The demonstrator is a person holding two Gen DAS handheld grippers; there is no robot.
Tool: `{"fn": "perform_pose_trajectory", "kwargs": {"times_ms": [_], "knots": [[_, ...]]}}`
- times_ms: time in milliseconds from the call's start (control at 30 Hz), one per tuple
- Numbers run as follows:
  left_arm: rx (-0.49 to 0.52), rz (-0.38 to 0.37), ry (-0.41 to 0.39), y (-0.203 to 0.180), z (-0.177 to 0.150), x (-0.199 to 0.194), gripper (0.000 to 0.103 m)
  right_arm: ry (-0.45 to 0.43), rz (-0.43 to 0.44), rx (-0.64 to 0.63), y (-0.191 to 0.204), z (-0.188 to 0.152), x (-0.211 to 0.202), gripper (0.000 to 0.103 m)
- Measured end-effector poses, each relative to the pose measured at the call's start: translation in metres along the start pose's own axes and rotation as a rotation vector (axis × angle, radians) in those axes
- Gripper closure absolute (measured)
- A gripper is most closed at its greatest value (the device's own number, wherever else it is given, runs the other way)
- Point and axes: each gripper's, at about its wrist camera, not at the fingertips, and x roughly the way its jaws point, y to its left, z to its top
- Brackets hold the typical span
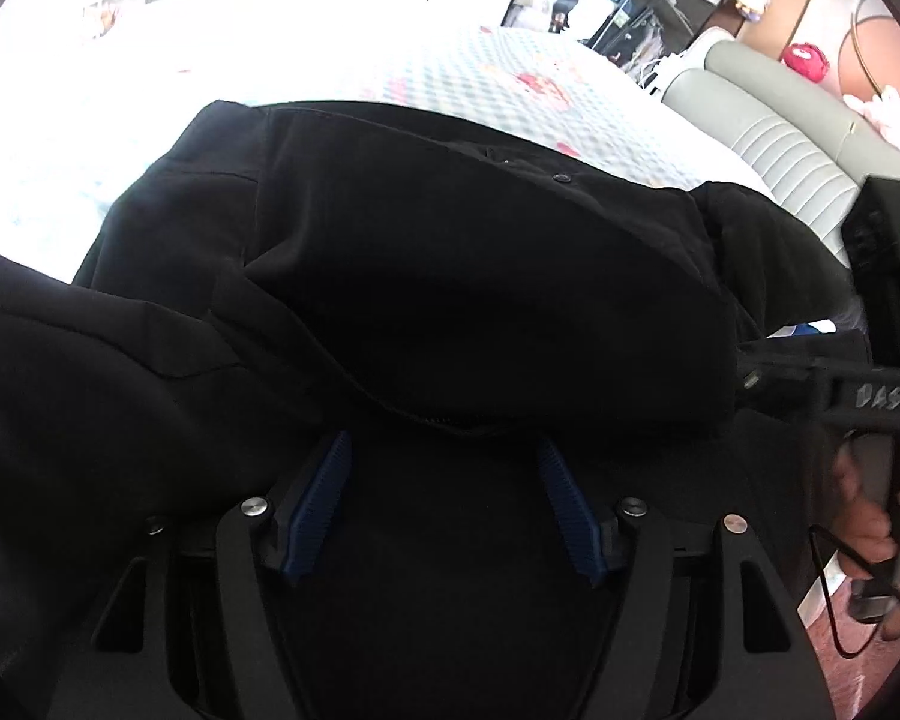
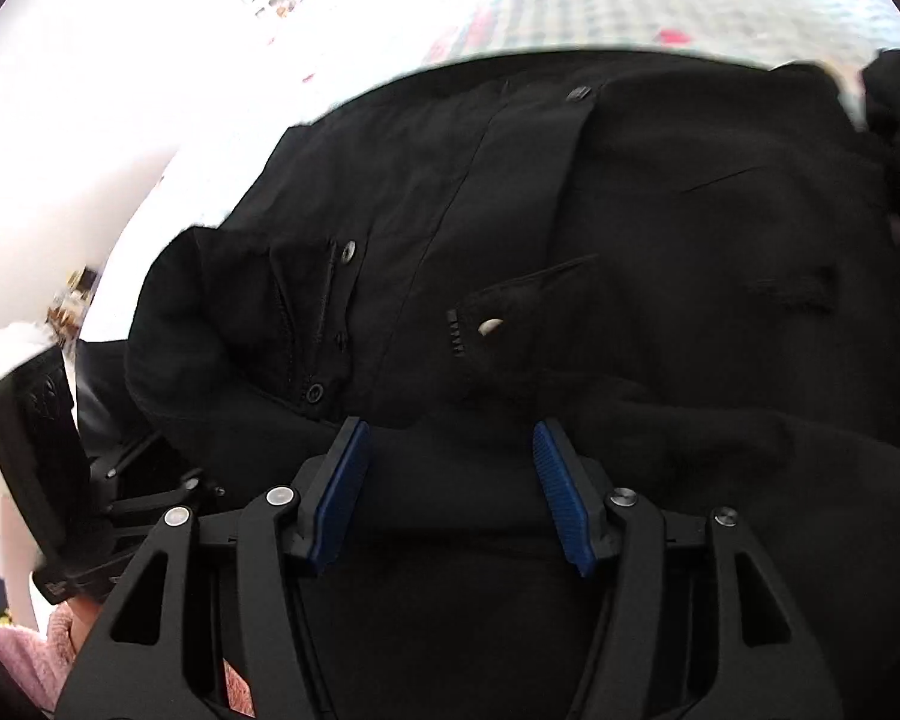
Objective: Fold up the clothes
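Matte black jacket, rumpled; quilted bedspread.

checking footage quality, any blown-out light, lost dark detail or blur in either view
Left wrist view: bedspread blown out toward the upper left, black jacket nearly featureless. Right wrist view: same glare upper left, jacket's top edge smeared; fisheye bends both.
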Motion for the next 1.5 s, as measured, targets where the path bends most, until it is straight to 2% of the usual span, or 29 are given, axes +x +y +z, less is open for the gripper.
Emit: {"fn": "perform_pose_trajectory", "kwargs": {"times_ms": [100,167,233,333,400,467,533,567,667,767,900,933,967,1000,1033,1067,1167,1233,1300,1333,1400,1433,1500], "knots": [[-0.003,0.006,-0.041,-0.001,0.002,-0.006,0.036,-0.1,-0.15,0.011,-0.003,-0.007,-0.024,0.044],[0.005,0.009,-0.075,-0.002,0.007,-0.012,0.035,-0.09,-0.231,0.042,-0.018,-0.004,-0.023,0.04],[0.029,0.013,-0.072,-0.004,0.022,-0.015,0.035,-0.054,-0.261,0.068,-0.038,0.002,-0.018,0.041],[0.056,0.023,-0.097,-0.004,0.038,-0.021,0.034,-0.116,-0.136,0.104,-0.05,0.004,-0.033,0.041],[0.047,0.015,-0.113,0.0,0.045,-0.02,0.032,-0.153,-0.042,0.073,-0.042,0.012,-0.038,0.038],[0.016,0.018,-0.098,0.004,0.039,-0.011,0.03,-0.088,0.019,-0.002,-0.029,0.018,-0.024,0.029],[-0.007,0.027,-0.081,0.008,0.031,0.0,0.029,-0.011,0.05,-0.091,-0.016,0.02,-0.004,0.028],[-0.012,0.035,-0.075,0.009,0.028,0.007,0.029,0.022,0.028,-0.146,-0.011,0.017,0.012,0.028],[-0.015,0.054,-0.049,0.01,0.022,0.016,0.028,0.047,-0.041,-0.136,-0.02,0.01,0.042,0.033],[-0.005,0.051,-0.053,0.01,0.017,0.012,0.028,-0.017,-0.134,-0.099,-0.026,0.006,0.037,0.045],[-0.015,0.027,-0.053,0.013,0.024,0.015,0.028,-0.118,-0.228,-0.04,-0.036,0.0,0.023,0.046],[-0.02,0.023,-0.058,0.014,0.023,0.012,0.028,-0.151,-0.27,-0.021,-0.038,0.0,0.016,0.053],[-0.026,0.018,-0.063,0.015,0.022,0.01,0.028,-0.194,-0.348,-0.009,-0.039,0.0,0.008,0.068],[-0.03,0.013,-0.064,0.016,0.023,0.01,0.028,-0.246,-0.405,0.01,-0.041,0.0,-0.001,0.07],[-0.033,0.008,-0.065,0.016,0.024,0.011,0.028,-0.289,-0.401,0.042,-0.047,0.001,-0.013,0.07],[-0.037,0.003,-0.065,0.017,0.026,0.012,0.028,-0.289,-0.352,0.062,-0.052,0.002,-0.02,0.07],[-0.046,-0.012,-0.067,0.018,0.031,0.015,0.028,-0.23,-0.187,0.079,-0.06,0.005,-0.033,0.066],[-0.04,-0.007,-0.068,0.016,0.031,0.015,0.028,-0.175,-0.076,0.04,-0.052,0.004,-0.035,0.064],[-0.04,-0.003,-0.068,0.016,0.03,0.014,0.028,-0.108,0.02,0.004,-0.045,0.001,-0.033,0.057],[-0.042,-0.003,-0.068,0.016,0.029,0.014,0.028,-0.078,0.029,-0.009,-0.045,0.006,-0.025,0.047],[-0.046,-0.004,-0.066,0.017,0.029,0.014,0.028,-0.024,-0.001,-0.019,-0.052,0.02,-0.005,0.043],[-0.048,-0.004,-0.066,0.018,0.029,0.014,0.028,-0.007,-0.012,0.0,-0.059,0.024,0.002,0.044],[-0.051,-0.006,-0.066,0.019,0.029,0.014,0.028,0.02,-0.02,0.046,-0.07,0.031,0.013,0.058]]}}
